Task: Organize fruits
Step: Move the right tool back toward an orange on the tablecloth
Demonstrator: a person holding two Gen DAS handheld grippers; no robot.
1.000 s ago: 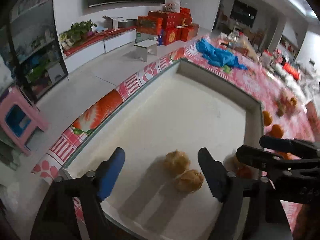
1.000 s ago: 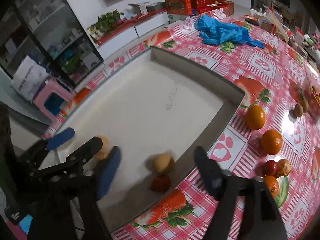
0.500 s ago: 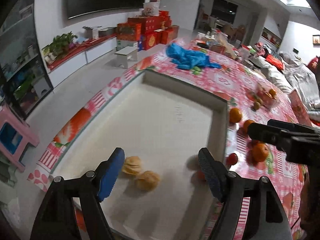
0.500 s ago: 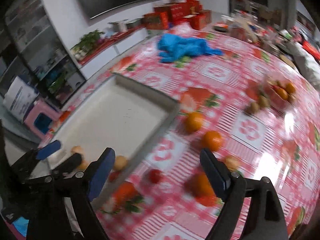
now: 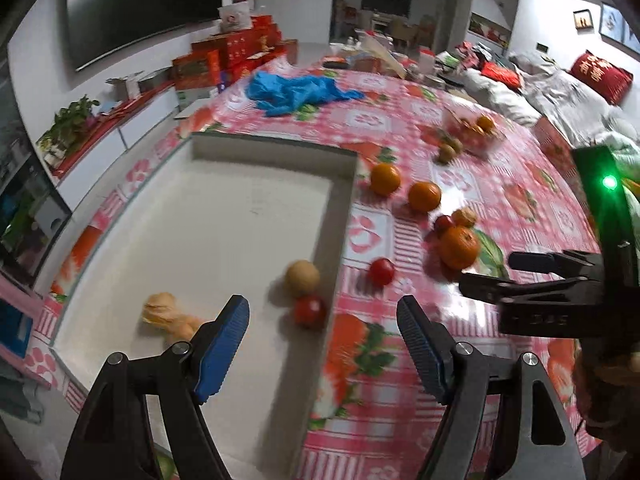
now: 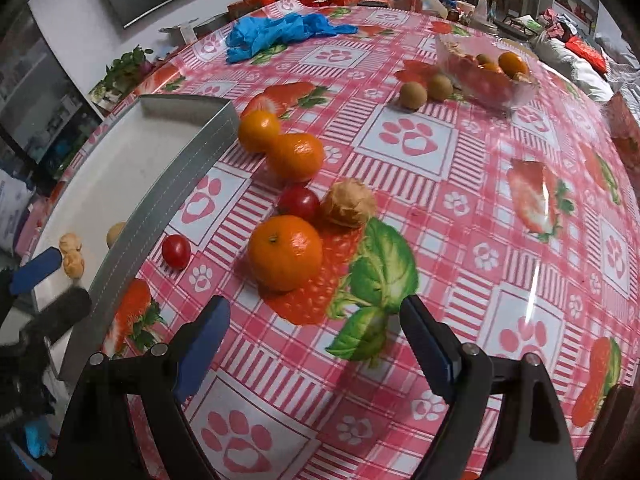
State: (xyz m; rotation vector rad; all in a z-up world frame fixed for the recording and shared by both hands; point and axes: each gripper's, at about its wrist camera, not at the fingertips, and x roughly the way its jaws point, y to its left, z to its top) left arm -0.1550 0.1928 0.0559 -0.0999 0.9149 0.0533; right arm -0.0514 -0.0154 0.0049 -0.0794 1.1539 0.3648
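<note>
Right tool (image 6: 314, 344) hangs spread wide and empty, low over the surface (image 6: 500, 240), lined up on the nearest mandarin (image 6: 285, 253). Left tool (image 5: 322, 344) is just as wide apart, holding nothing, straddling the near wall of the white tray (image 5: 338, 240).

That mandarin is crowded: a cherry tomato (image 6: 299, 203) and a walnut (image 6: 349, 204) sit just behind it, close enough that I cannot tell if they touch. Push the tool in too far and the fingers likely shunt both of them rolling across the slick plastic cloth.

A second cherry tomato (image 6: 176, 251) lies alone just outside the tray wall; a careless sweep could send it off the near edge. Two more mandarins (image 6: 296, 157) rest against each other further out, so nudging one moves both.

In the tray, two walnuts (image 5: 166, 316), a round brown fruit (image 5: 302, 277) and a tomato (image 5: 309, 310) sit loose; a dropped mandarin could knock them about. With the tools near each other over the tray's near end, a clash during a drop looks possible.
</note>
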